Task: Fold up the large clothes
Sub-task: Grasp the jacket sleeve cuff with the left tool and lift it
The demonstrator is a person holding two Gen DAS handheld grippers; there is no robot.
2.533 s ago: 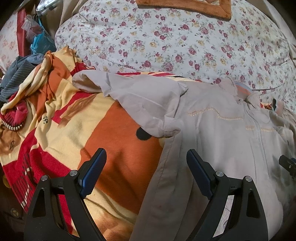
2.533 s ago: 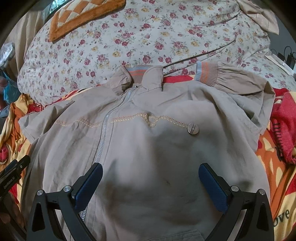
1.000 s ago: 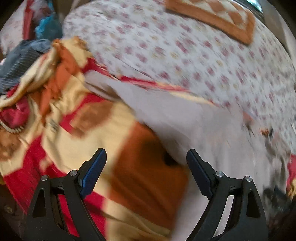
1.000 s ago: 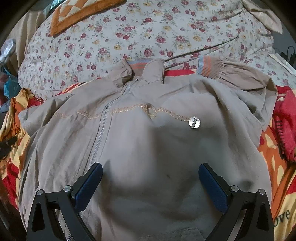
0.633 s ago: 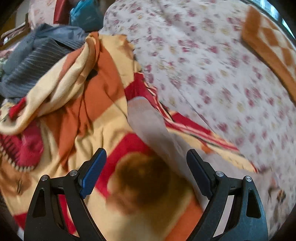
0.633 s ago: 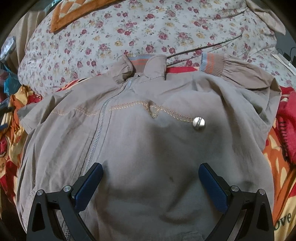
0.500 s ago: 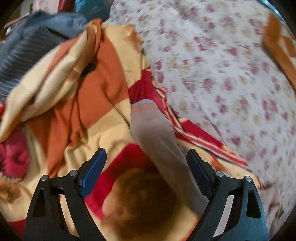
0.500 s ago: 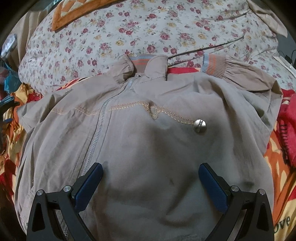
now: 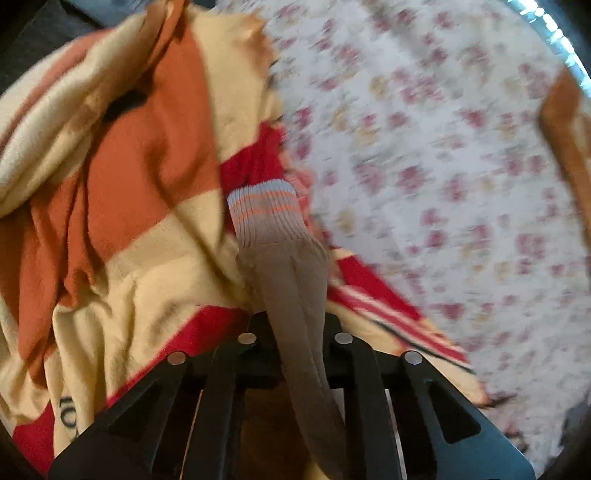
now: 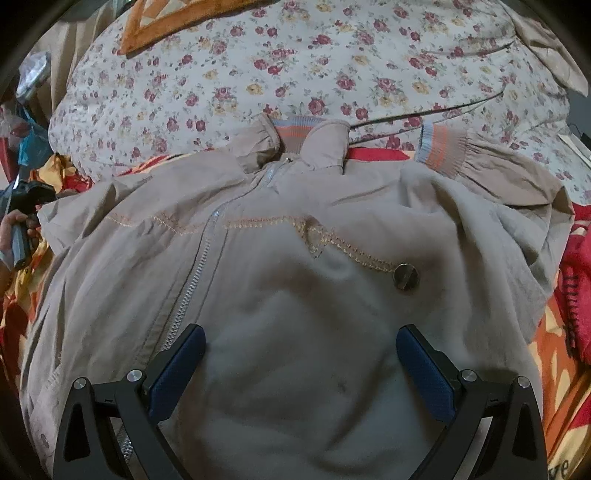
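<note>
A beige zip jacket [image 10: 280,295] lies face up, collar [image 10: 306,136] at the far side. Its right sleeve is folded, with the striped cuff [image 10: 441,147] near the collar. My right gripper [image 10: 299,354] is open above the jacket's chest, holding nothing. In the left wrist view my left gripper [image 9: 291,328] is shut on the jacket's other sleeve [image 9: 291,280]. That sleeve's striped ribbed cuff [image 9: 266,210] sticks out past the jaws over the blanket. The left gripper also shows at the left edge of the right wrist view [image 10: 22,218].
An orange, cream and red blanket [image 9: 122,184] lies under the jacket. A floral quilt [image 10: 314,66] is heaped behind it, with an orange patterned cloth [image 10: 173,22] on top. A red knit [image 10: 580,266] lies at the right. Dark clothes lie at the far left.
My left gripper has swung left from the jacket's side to the left sleeve and has shut on it near the cuff. My right gripper has stayed open over the chest.
</note>
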